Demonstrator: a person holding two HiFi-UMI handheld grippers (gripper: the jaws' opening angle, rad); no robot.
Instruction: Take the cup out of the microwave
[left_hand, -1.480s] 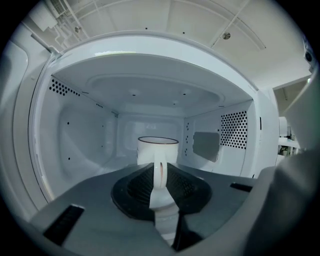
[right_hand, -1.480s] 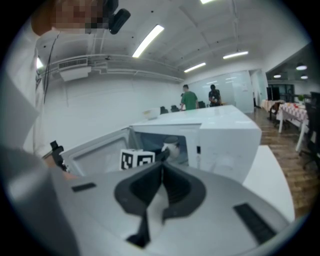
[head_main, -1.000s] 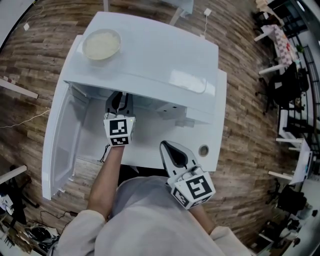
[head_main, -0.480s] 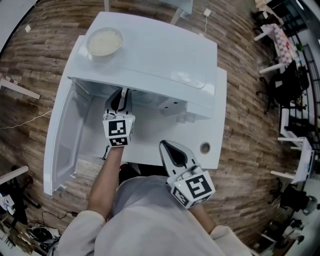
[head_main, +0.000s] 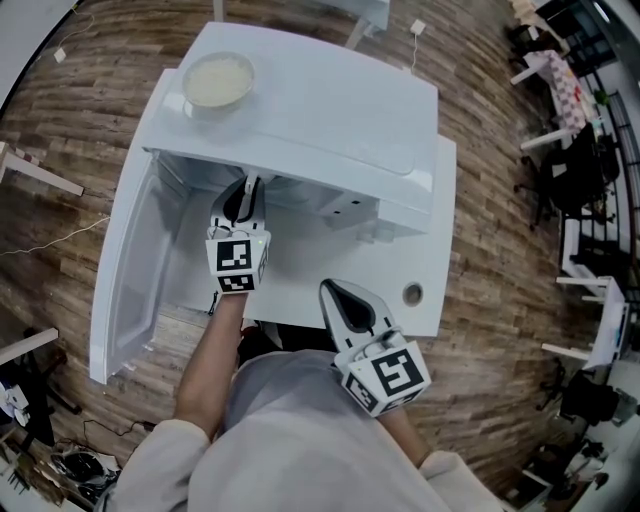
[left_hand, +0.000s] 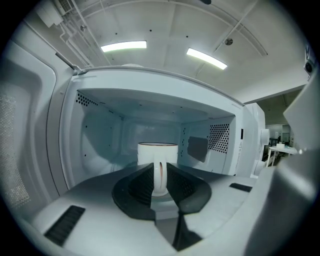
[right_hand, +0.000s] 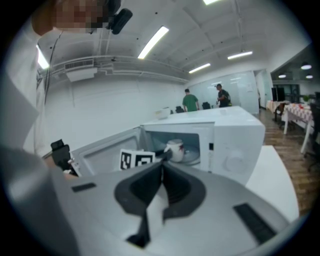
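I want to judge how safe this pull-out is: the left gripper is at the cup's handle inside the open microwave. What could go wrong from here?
1. The left gripper has its fingers only on the thin handle of the cup, so the cup may swing or slip when lifted.
2. A knock against the microwave could shake the bowl that sits on top.

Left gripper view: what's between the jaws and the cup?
Nothing extra. In the left gripper view the left gripper is clamped directly on the handle of the cup, which stands inside the microwave; no gap shows.
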